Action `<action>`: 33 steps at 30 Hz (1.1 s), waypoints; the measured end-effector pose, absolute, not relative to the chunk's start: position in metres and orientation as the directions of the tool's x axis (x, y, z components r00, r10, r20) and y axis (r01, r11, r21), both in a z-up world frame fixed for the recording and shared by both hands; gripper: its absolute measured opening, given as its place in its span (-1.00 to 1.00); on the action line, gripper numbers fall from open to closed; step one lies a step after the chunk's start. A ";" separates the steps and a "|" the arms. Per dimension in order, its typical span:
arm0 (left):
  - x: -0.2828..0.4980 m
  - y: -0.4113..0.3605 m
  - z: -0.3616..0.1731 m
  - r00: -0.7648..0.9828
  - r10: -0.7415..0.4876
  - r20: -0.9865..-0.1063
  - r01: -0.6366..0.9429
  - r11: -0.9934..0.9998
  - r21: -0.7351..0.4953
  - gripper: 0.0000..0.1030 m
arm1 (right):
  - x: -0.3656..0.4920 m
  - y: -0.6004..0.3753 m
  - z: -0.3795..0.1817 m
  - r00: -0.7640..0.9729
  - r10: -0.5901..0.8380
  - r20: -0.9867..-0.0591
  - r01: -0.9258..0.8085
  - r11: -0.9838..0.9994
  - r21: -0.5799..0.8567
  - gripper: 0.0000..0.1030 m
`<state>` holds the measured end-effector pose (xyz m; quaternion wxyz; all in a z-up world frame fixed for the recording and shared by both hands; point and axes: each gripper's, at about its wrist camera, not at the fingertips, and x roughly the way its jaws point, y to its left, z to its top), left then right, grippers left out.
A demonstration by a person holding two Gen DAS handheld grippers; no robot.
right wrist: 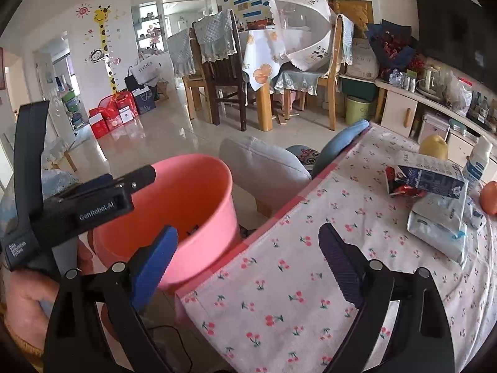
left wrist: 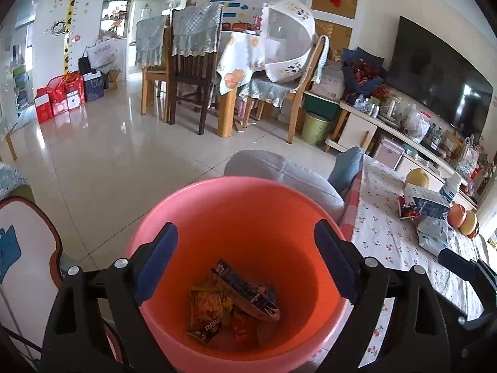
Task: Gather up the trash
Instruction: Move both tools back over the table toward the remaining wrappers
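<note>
Smooth pink plastic bucket (left wrist: 236, 205), cherry-print cloth tablecloth (right wrist: 279, 279), glossy tiled floor (left wrist: 124, 143), crinkled foil wrappers (left wrist: 211, 304).

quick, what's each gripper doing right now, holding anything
Left gripper: open, empty, over the pink bucket.
Right gripper: open, empty, over the edge of the table.

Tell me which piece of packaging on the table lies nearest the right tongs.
The pale silver-white pouch, the piece closest to the right tongs. The dark blue carton and the red wrapper lie farther back.
</note>
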<state>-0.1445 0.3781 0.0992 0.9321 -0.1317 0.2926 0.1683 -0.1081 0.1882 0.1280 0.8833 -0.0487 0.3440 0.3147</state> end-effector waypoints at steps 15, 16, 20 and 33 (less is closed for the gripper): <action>-0.142 0.341 0.109 0.759 0.239 -0.606 -0.364 0.927 -0.090 0.82 | -0.121 0.149 0.121 0.580 0.468 -0.667 -0.549 0.829 0.104 0.81; -0.142 0.337 0.110 0.758 0.246 -0.604 -0.365 0.928 -0.080 0.82 | -0.122 0.146 0.121 0.584 0.462 -0.667 -0.546 0.832 0.098 0.81; -0.142 0.325 0.113 0.758 0.259 -0.598 -0.361 0.931 -0.054 0.82 | -0.127 0.132 0.121 0.595 0.449 -0.667 -0.536 0.840 0.087 0.81; -0.139 0.286 0.124 0.778 0.264 -0.570 -0.312 0.950 0.013 0.82 | -0.137 0.093 0.128 0.626 0.439 -0.644 -0.509 0.856 0.089 0.81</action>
